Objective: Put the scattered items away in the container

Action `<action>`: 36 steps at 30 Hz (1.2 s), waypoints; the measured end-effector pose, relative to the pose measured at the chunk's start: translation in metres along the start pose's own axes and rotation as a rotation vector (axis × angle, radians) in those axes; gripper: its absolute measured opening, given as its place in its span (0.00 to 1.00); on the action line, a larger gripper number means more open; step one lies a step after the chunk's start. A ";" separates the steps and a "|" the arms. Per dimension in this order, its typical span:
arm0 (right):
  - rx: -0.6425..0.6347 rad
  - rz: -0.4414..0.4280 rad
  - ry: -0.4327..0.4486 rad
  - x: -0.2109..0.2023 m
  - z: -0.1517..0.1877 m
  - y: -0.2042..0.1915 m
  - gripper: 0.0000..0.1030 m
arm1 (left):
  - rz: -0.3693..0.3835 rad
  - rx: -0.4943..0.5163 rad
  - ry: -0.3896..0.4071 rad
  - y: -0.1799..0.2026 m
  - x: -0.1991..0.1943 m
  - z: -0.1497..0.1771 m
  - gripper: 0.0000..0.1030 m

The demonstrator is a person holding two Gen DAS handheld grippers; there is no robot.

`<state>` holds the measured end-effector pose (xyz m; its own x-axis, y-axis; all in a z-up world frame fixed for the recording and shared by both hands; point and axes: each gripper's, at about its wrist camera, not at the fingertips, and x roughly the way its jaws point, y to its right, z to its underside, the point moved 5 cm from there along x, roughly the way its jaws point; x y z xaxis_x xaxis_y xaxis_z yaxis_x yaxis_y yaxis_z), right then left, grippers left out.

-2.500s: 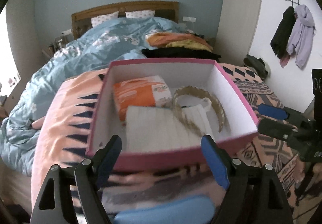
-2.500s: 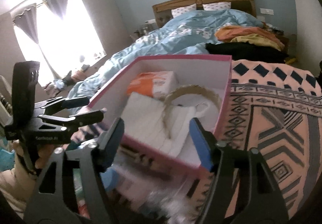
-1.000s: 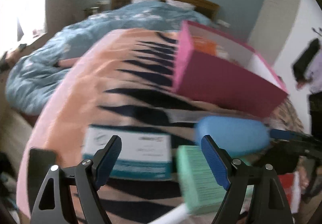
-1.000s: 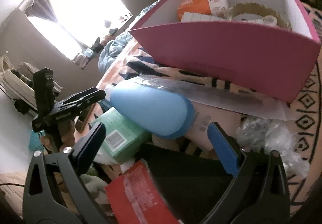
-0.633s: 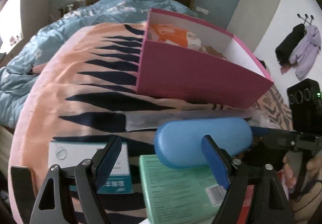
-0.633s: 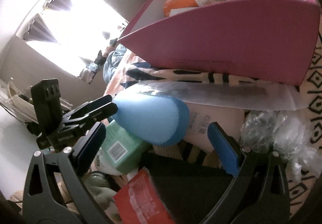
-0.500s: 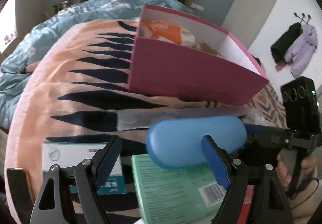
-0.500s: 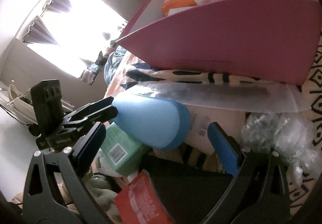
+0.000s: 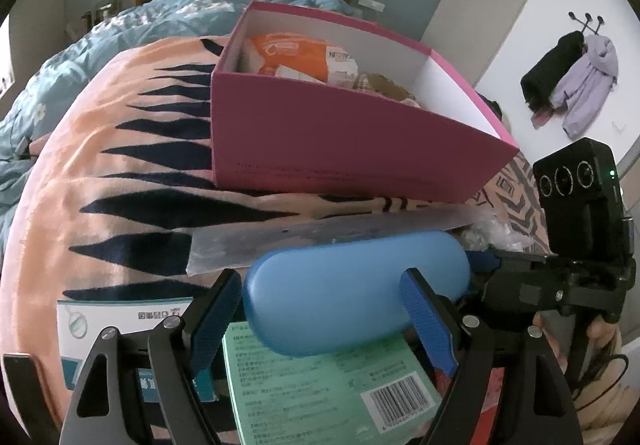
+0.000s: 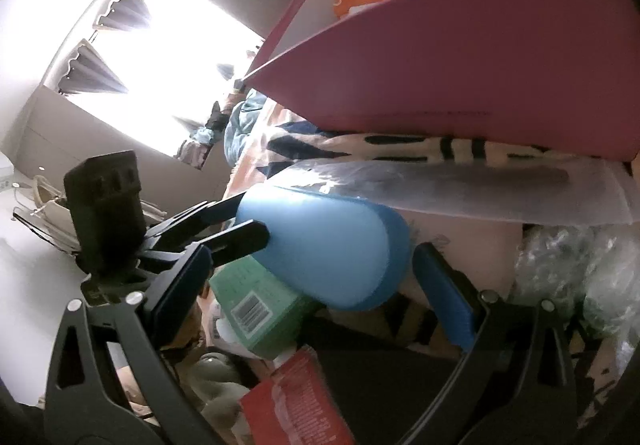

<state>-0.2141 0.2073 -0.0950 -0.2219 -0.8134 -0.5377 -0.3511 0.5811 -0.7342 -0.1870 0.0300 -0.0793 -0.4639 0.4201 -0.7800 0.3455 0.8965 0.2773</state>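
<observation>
- Across the patterned blanket [image 9: 100,165], both views had dropped from looking down into the pink box [image 9: 340,149] to the clutter in front of its near wall.
- Within the last second the left gripper [image 9: 320,273] had slid off the white-and-teal carton [image 9: 120,321] and centred on the blue case [image 9: 352,285]. That made the case the likely next item to be tidied.
- The blue case lay on top of the green box [image 9: 320,397], just in front of a clear plastic sleeve [image 9: 320,237], outside the pink box and near it.
- Inside the pink box an orange pack [image 9: 296,53] was already stowed, so the task looked partly done, with several items left on the blanket.
- The left gripper's jaws stood wide apart with nothing clamped; the case sat just beyond its fingertips.
- The right gripper [image 10: 312,249] was likewise spread, pressing on nothing, and faced one rounded end of the case.
- The case's long axis ran roughly parallel to the box's near wall, crosswise in the left wrist view, with one rounded end toward each gripper.
- By my judgement the case was too long for the left jaws to span lengthwise, so a grip across its narrow width seemed needed.
</observation>
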 end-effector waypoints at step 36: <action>0.010 -0.025 0.022 -0.008 0.006 0.003 0.85 | 0.132 -0.051 -0.076 -0.006 0.007 0.014 0.82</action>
<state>-0.2082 0.2154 -0.0951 -0.2327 -0.8280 -0.5102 -0.3480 0.5607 -0.7513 -0.1807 0.0257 -0.0948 -0.3531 0.5245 -0.7748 0.3566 0.8410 0.4068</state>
